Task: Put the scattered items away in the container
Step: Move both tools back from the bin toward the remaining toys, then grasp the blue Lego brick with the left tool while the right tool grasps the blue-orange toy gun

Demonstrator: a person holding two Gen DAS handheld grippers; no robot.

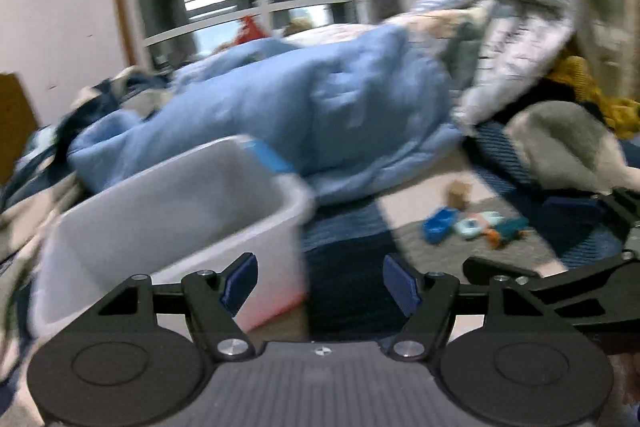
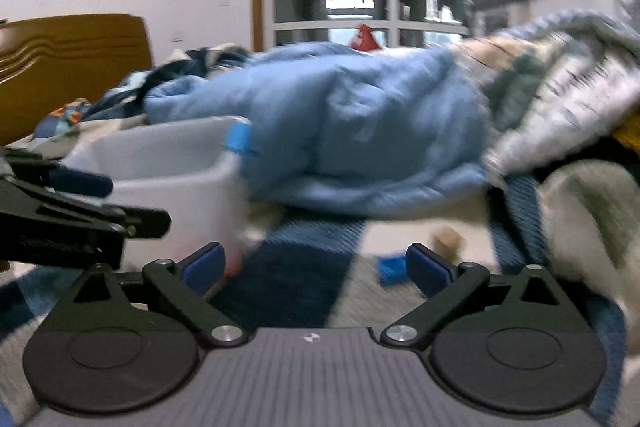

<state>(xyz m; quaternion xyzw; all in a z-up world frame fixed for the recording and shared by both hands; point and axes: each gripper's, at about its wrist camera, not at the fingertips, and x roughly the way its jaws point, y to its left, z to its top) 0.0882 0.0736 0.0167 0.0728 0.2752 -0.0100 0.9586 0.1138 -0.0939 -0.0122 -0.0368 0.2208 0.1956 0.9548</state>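
Both grippers, left (image 1: 320, 279) and right (image 2: 314, 267), hover with jaws wide and empty, ready to grasp. Toys (image 1: 472, 225) lie scattered on the bedspread, right of the white bin (image 1: 172, 203).

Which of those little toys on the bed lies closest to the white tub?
The blue toy: it is leftmost in the cluster, toward the white tub.
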